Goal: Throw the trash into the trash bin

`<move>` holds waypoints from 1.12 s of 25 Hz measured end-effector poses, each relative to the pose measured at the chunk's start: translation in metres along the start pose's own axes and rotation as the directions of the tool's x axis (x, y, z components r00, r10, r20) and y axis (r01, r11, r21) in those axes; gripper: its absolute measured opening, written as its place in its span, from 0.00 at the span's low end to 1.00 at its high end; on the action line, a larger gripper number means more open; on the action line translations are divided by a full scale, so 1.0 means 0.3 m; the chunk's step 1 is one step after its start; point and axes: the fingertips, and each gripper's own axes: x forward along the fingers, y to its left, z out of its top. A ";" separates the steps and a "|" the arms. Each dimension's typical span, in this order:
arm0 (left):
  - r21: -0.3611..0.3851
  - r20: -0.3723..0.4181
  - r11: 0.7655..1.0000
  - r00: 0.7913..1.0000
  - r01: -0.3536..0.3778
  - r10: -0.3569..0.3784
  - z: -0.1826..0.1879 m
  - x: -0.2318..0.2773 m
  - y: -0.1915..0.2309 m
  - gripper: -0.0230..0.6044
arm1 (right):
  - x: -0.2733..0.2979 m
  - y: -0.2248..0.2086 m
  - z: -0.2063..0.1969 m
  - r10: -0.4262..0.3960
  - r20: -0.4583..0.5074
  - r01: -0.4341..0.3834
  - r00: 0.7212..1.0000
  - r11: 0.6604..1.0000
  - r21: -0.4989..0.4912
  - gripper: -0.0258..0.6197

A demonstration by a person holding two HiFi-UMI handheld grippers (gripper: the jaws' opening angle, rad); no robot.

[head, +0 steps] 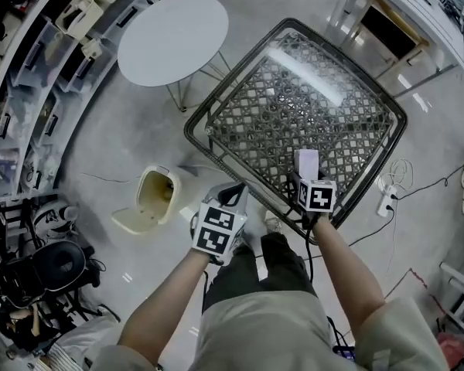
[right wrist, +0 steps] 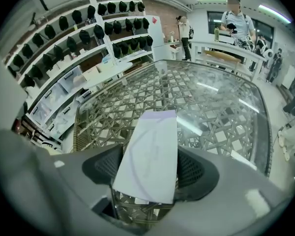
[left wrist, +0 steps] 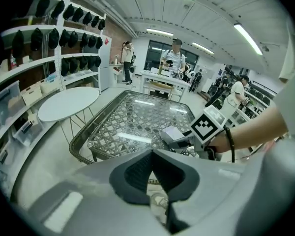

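Shelves with storage boxes ran along the far left. Next to them stood a round white table. Nearer the person, the cream bin sat on the floor with its lid tipped back and its mouth open.

Just right of the bin, the left gripper hung over the floor and pointed steeply down. Its own view showed the dark pads pressed together with nothing between them.

The glass table came next, a square pane over a wicker frame, seen corner-on. The right gripper hung over its near edge and also pointed down. Its jaws stood wide yet pinched the paper across its width, one pad on each side. The paper was a flat white piece with a faint lilac top edge — possibly a thin carton, as the left gripper view gave it some depth. It stuck out ahead of the jaws above the glass, clear of the surface, well apart from the bin, with the left gripper between the two.

On the floor at the far right lay a white power strip with its cable.
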 end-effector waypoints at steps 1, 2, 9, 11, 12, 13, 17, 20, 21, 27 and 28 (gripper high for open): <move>-0.001 0.007 1.000 1.000 -0.004 0.004 0.005 -0.010 0.005 0.04 | -0.009 0.002 0.008 0.004 0.010 -0.004 1.000 1.000 0.002 0.55; -0.002 0.010 1.000 1.000 -0.007 0.007 0.006 -0.019 0.009 0.04 | -0.022 0.006 0.019 0.011 0.023 -0.011 1.000 1.000 0.007 0.55; -0.019 0.081 0.998 0.995 -0.060 0.062 0.063 -0.154 0.072 0.04 | -0.221 0.111 0.199 0.100 0.174 -0.101 0.980 0.995 -0.005 0.55; -0.021 0.108 0.996 0.990 -0.089 0.091 0.090 -0.208 0.097 0.04 | -0.299 0.163 0.274 0.147 0.229 -0.141 0.962 0.989 -0.041 0.55; -0.024 0.124 0.994 0.987 -0.104 0.106 0.107 -0.238 0.108 0.04 | -0.340 0.189 0.312 0.167 0.257 -0.157 0.952 0.986 -0.060 0.55; -0.029 0.142 0.993 0.983 -0.117 0.120 0.126 -0.270 0.119 0.04 | -0.384 0.215 0.349 0.186 0.283 -0.170 0.941 0.982 -0.078 0.55; -0.050 0.219 0.984 0.960 -0.168 0.175 0.203 -0.417 0.158 0.04 | -0.565 0.330 0.480 0.258 0.376 -0.219 0.890 0.965 -0.143 0.54; -0.067 0.277 0.976 0.936 -0.207 0.217 0.253 -0.529 0.186 0.04 | -0.694 0.422 0.562 0.311 0.438 -0.246 0.843 0.948 -0.199 0.53; -0.071 0.295 0.973 0.928 -0.218 0.229 0.268 -0.566 0.192 0.04 | -0.737 0.453 0.586 0.329 0.457 -0.254 0.826 0.942 -0.218 0.53; -0.058 0.397 0.955 0.871 -0.291 0.289 0.349 -0.804 0.204 0.04 | -1.020 0.642 0.700 0.441 0.552 -0.283 0.708 0.893 -0.351 0.52; -0.058 0.414 0.950 0.858 -0.307 0.302 0.361 -0.848 0.209 0.04 | -1.067 0.677 0.718 0.460 0.564 -0.288 0.686 0.883 -0.371 0.52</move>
